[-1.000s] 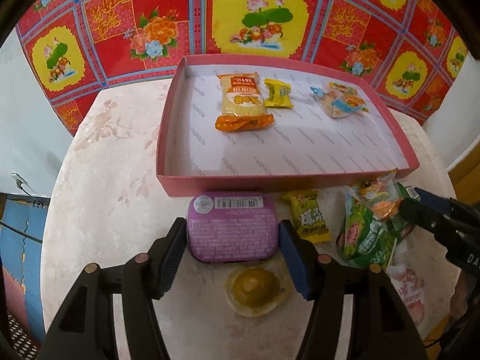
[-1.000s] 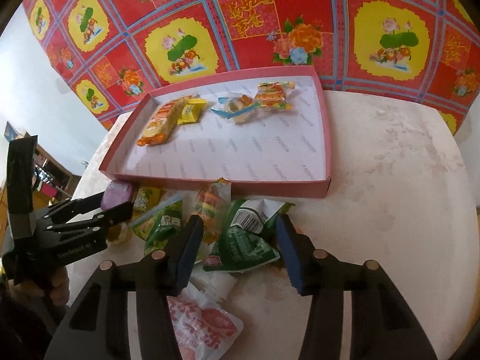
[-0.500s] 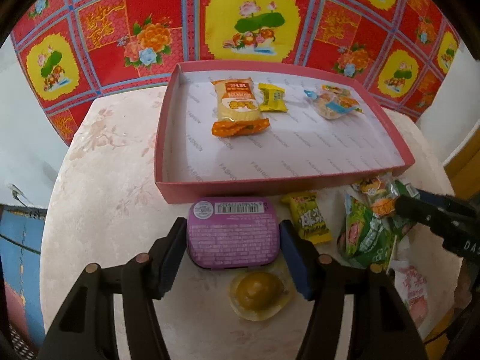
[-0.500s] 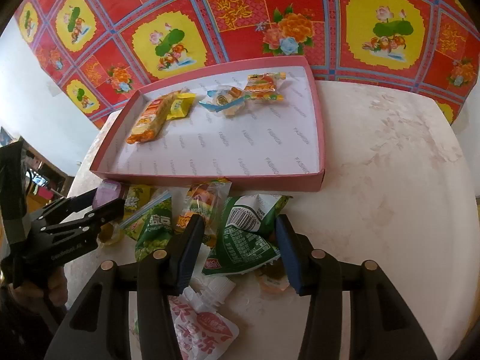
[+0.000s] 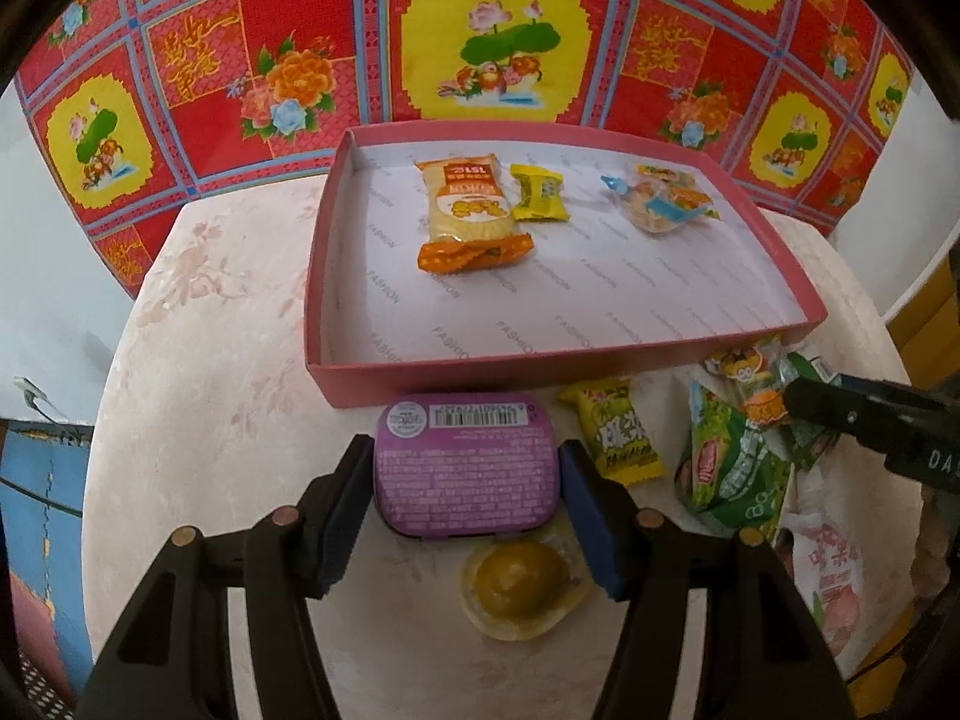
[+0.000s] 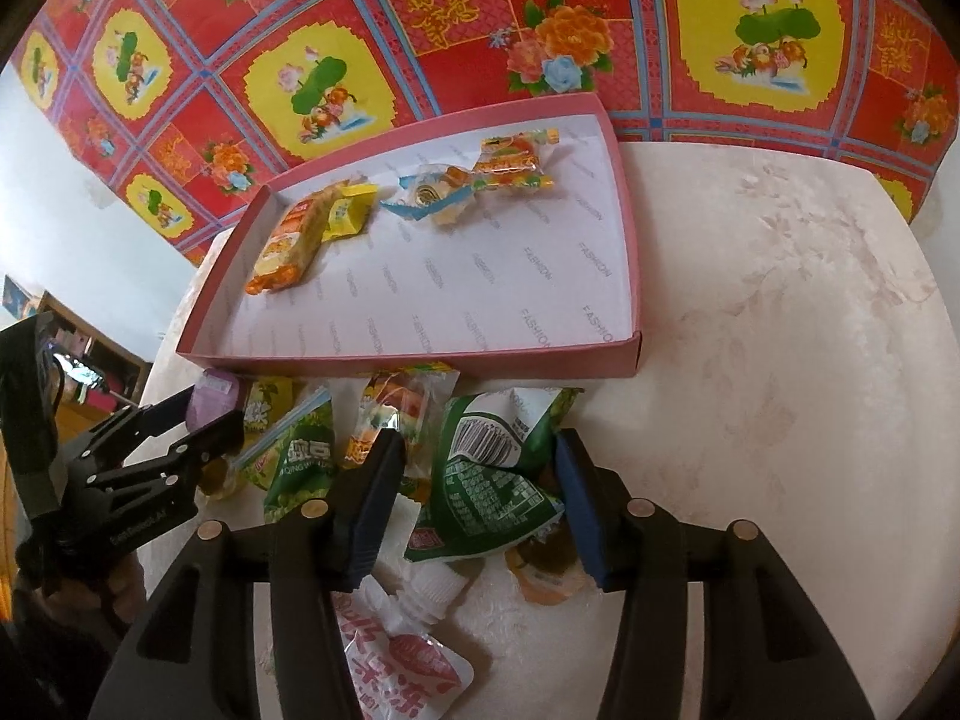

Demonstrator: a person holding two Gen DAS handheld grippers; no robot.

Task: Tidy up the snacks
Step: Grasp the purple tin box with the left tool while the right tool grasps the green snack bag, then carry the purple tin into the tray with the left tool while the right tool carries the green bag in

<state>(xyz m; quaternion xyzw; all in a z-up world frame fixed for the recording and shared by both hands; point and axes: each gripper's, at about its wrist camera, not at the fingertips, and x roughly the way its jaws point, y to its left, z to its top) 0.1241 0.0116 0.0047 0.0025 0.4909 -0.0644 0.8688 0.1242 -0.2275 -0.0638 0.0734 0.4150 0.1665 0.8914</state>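
Left wrist view shows the left tongs point(image 5: 467, 495) set around the flat purple rectangular tin with a barcode label point(image 5: 467, 463); the two blue pads stand right at its short sides, so the tongs seem to hold it, though I cannot tell how firmly. The tin lies on the pale marbled tabletop point(image 5: 198, 420) directly ahead of these tongs, its long axis across the gap between the pads, and the pink cardboard tray with white lining point(image 5: 456, 381) is just beyond it. So the left hand is the nearer one, and the move I expect is lift and forward over the near wall. The right tongs point(image 6: 474, 480) are half open around the green crinkled snack bag point(image 6: 489, 486), pads not clearly pressing
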